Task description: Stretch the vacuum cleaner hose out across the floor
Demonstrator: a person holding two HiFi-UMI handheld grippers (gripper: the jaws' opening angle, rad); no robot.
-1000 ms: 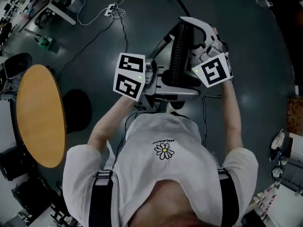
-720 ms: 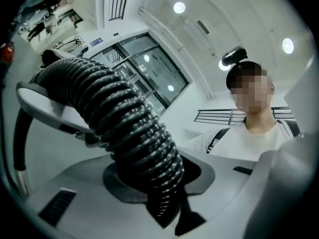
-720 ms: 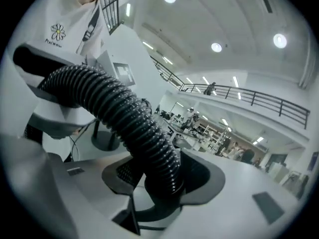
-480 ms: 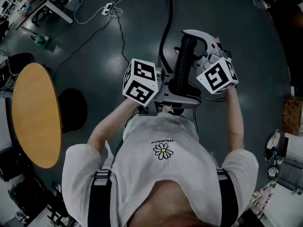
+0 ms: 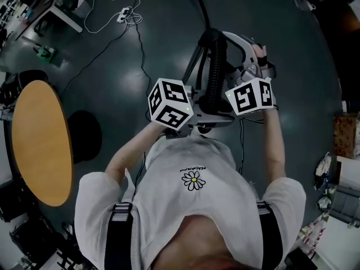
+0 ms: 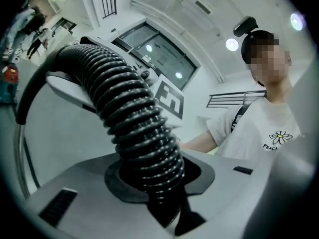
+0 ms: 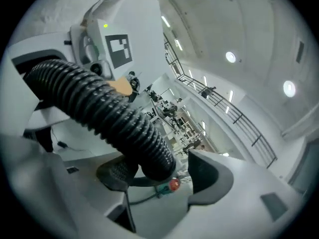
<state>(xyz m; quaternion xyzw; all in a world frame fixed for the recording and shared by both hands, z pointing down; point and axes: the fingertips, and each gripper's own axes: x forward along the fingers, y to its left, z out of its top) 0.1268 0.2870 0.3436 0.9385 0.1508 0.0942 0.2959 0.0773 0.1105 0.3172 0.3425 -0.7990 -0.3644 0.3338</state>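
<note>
Jaws of left gripper (image 6: 199,203) around hose (image 6: 134,128)

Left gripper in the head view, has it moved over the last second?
Yes. The left gripper has shifted right, away from the round orange table, and its marker cube has turned.

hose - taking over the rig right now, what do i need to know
Left gripper: shut on the hose.
Right gripper: open. Its jaws have just been opening; the hose lies between them against one pad, with the other pad clear.
Hose: held up in front of the person, arching between the two grippers above the floor.
Done: hose is off the floor and gripped at one point.
Left: it is not yet stretched; draw it out and lay it straight across the floor.
</note>
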